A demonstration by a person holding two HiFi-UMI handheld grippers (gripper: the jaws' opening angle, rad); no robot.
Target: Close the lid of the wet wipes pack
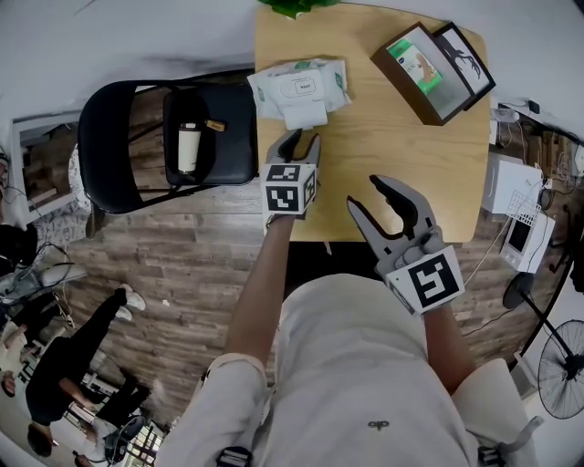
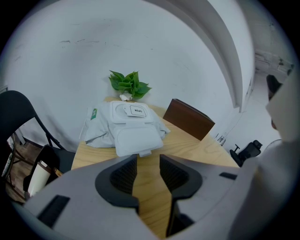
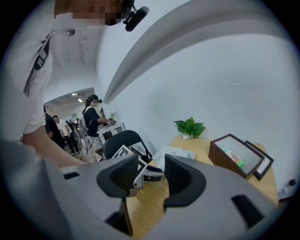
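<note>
The white wet wipes pack (image 1: 297, 84) lies at the far left of the wooden table (image 1: 383, 155). Its lid (image 1: 304, 114) is flipped open toward me and lies flat on the table. My left gripper (image 1: 303, 140) hovers just short of that lid, jaws a little apart with nothing between them. In the left gripper view the pack (image 2: 126, 119) and its open lid (image 2: 137, 139) lie straight ahead of the left gripper (image 2: 148, 171). My right gripper (image 1: 365, 191) is open and empty over the table's near edge, right of the left one; the right gripper view shows the right gripper (image 3: 151, 176) and the pack (image 3: 176, 153).
A brown open box (image 1: 433, 73) with a picture frame sits at the table's far right. A green plant (image 1: 292, 7) stands at the far edge. A black folding chair (image 1: 155, 137) holding a bottle (image 1: 187, 148) stands left of the table. People stand at the lower left.
</note>
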